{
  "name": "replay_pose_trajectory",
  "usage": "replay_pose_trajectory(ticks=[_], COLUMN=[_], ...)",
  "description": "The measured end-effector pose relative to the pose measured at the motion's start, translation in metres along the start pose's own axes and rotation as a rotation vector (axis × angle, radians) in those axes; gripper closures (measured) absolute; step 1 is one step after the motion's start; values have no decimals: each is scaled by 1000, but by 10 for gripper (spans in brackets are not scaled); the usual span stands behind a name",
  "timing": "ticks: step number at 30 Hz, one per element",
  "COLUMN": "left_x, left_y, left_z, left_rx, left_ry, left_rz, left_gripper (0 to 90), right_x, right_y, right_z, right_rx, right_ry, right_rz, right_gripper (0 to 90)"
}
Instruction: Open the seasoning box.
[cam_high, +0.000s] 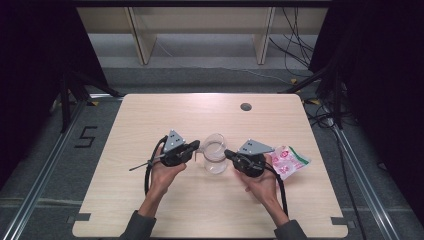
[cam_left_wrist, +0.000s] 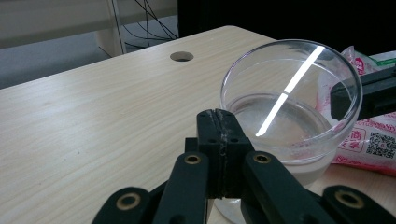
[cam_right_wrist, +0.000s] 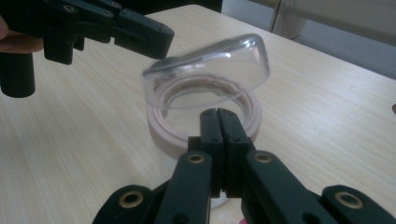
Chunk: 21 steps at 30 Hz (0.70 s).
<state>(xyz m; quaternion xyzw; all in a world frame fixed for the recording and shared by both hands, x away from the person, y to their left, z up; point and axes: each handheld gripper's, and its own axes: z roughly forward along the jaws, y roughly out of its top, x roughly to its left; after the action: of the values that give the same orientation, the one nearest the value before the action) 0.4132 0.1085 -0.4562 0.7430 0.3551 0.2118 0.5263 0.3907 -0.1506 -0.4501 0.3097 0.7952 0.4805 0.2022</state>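
Grey floor and dark curtains ring the table (cam_high: 150, 210). Its top is bare along the far edge, save one small round hole (cam_high: 245, 106) near the far right corner. Both near corners and the whole left side lie open, with lots of room to move.

One clear bowl (cam_high: 215, 159) stands near the middle of the tabletop, a bit to the right. It looks like it holds nothing. In the right gripper view a clear round lid (cam_right_wrist: 208, 70) sits tilted on the bowl's pinkish rim.

One pink and white bag (cam_high: 289, 161) lies flat just right of the bowl, near the right edge.

Two grippers point at the bowl. The left gripper (cam_high: 196, 145) has its tip at the bowl's left rim, jaws pressed tight together with nothing between them. The right gripper (cam_high: 227, 153) sits at the bowl's right side, jaws tight together too, holding nothing.
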Motion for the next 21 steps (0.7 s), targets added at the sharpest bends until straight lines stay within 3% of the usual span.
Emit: replay_pose_trajectory(ticks=[7,8,14,16,20,21], left_x=[0,0,-2,-3,-3,-3], left_y=[0,1,4,2,-8,-8], left_z=[-3,-5,-18,-23,-33,-33], left_rx=[-1,-6,-3,25,43,43], left_ry=[23,18,-16,-21,-12,-12], left_rz=[7,8,35,57,44,44], left_gripper=[824,794,603,536,480,466], right_x=[-1,3,5,9,11,13], right_y=[7,10,16,19,24,25], right_z=[-1,0,4,6,8,9], right_rx=[-20,-22,-20,-3,-27,-38], right_ry=[10,3,26,31,26,15], right_rz=[-19,8,-17,-18,-42,-23], right_gripper=[900,900,900,900,900,900])
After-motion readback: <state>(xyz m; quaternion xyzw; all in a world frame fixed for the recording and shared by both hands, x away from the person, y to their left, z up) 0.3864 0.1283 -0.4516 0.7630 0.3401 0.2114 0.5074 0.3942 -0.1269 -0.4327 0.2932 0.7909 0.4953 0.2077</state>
